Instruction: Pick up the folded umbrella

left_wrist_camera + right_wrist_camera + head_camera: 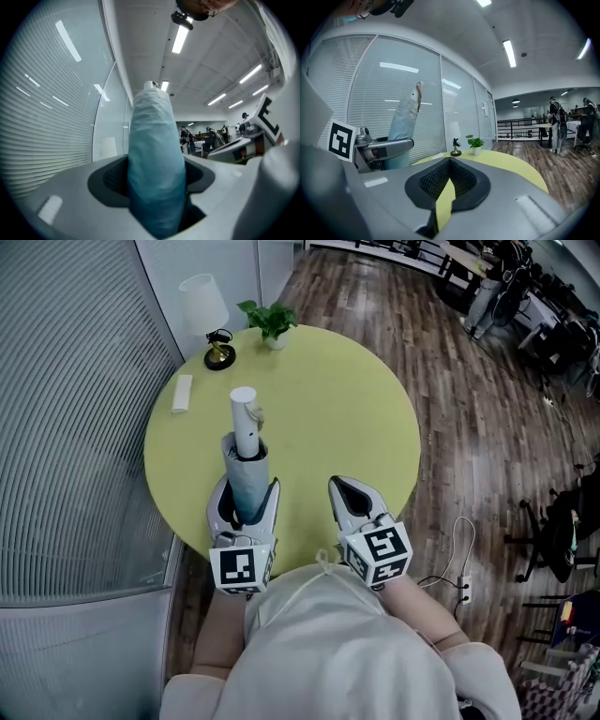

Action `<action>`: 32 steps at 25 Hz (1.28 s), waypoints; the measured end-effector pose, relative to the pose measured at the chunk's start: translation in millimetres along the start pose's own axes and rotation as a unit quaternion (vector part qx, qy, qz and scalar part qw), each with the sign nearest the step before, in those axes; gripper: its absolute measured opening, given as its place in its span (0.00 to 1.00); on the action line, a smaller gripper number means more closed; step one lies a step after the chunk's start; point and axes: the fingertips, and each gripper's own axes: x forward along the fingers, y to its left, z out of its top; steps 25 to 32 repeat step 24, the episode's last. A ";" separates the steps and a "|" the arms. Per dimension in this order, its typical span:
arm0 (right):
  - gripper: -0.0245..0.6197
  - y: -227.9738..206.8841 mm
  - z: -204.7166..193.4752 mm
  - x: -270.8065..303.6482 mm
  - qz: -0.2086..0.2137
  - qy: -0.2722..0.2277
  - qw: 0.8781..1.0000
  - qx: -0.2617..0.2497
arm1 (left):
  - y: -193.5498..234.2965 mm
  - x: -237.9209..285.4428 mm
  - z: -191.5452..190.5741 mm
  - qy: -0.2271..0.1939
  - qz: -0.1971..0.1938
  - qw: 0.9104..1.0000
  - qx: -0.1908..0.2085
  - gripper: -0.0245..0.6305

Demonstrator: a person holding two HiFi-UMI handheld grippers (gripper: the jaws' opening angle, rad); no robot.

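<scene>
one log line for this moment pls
left tongs: shut on folded umbrella, upright over table | right tongs: shut, empty | task: grasp made

Round green table (356, 418) bears lamp (206, 306), potted plant (269, 321), white bar (182, 393).

A round yellow-green bench (356, 418) stands on a dark wooden floor (487, 427), beside a glass wall with blinds (66, 409); near its far edge sit a white-shaded lamp (211, 324) and a small potted plant (269, 322); a flat white bar (182, 393) lies near the lamp.
</scene>
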 end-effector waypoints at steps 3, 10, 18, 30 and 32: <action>0.04 4.7 2.1 6.5 0.000 -0.007 1.000 -0.004 | 4.0 1.0 1.8 -0.007 -0.005 1.000 0.019 0.50; 0.04 2.3 2.4 0.6 -0.007 -0.017 1.000 -0.010 | 0.7 -0.2 2.9 -0.003 0.000 1.000 0.003 0.50; 0.04 1.7 0.7 0.8 -0.017 -0.026 0.999 -0.013 | -0.3 0.6 0.7 -0.001 -0.008 1.000 -0.004 0.50; 0.04 5.6 -1.9 4.0 -0.018 -0.021 0.999 -0.030 | -1.5 2.3 -5.0 0.007 -0.018 1.000 -0.011 0.50; 0.04 5.6 -1.9 4.0 -0.018 -0.021 0.999 -0.030 | -1.5 2.3 -5.0 0.007 -0.018 1.000 -0.011 0.50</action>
